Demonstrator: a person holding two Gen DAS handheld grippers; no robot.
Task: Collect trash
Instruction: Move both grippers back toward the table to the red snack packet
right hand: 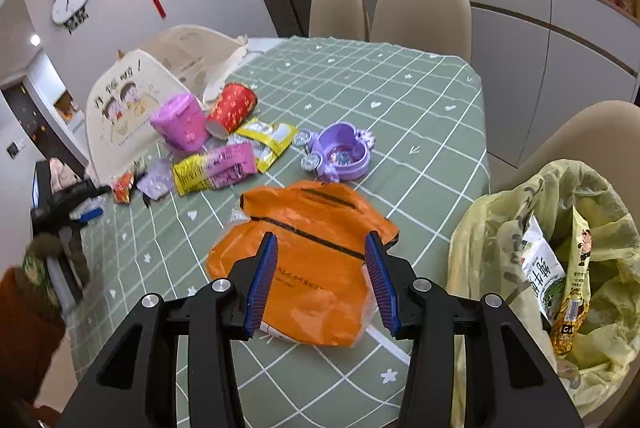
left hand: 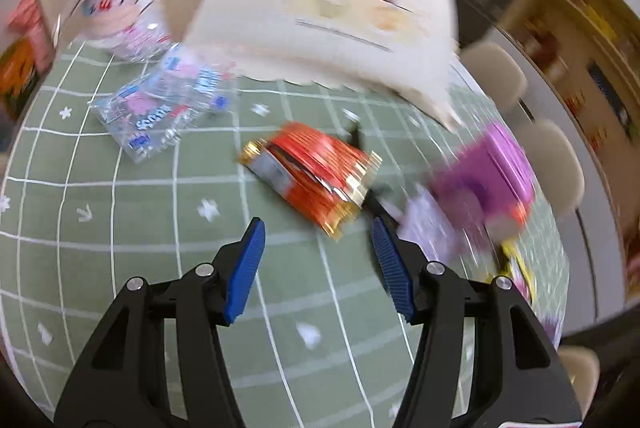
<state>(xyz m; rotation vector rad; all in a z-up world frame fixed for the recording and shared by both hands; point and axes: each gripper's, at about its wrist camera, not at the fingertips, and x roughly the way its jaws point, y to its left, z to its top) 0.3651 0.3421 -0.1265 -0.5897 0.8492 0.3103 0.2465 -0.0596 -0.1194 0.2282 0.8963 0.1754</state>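
In the left wrist view, my left gripper is open and empty just above the green checked tablecloth. A red and gold snack wrapper lies right in front of its fingertips. A clear blue-printed wrapper lies further left. In the right wrist view, my right gripper is open and empty over an orange plastic bag. A yellow trash bag holding snack packets hangs open at the right, off the table edge. The left gripper shows far left near the red wrapper.
A cream tote bag stands at the back left. A pink cup, a red cup, yellow and pink packets, a blister pack and a purple toy dish lie mid-table. Beige chairs surround the table.
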